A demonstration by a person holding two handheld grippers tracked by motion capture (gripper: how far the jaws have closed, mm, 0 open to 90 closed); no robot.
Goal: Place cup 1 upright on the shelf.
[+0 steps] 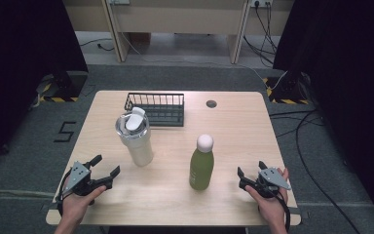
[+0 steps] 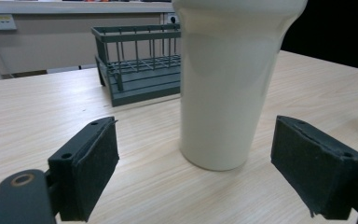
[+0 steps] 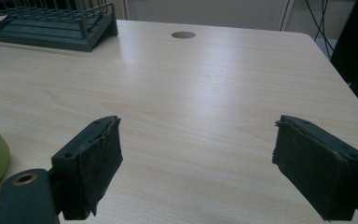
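I'm holding the left gripper (image 1: 106, 167) wide open facing the cream tumbler (image 1: 137, 140), right gripper (image 1: 250, 171) gaping empty beside the green bottle (image 1: 201, 167)

A single black numeral "5" (image 1: 66, 131) was marked on the grey carpeted floor (image 1: 24, 161) left of the pale wooden table (image 1: 233, 141). The bottles, the wire rack and the grippers carried no lettering that could be read.
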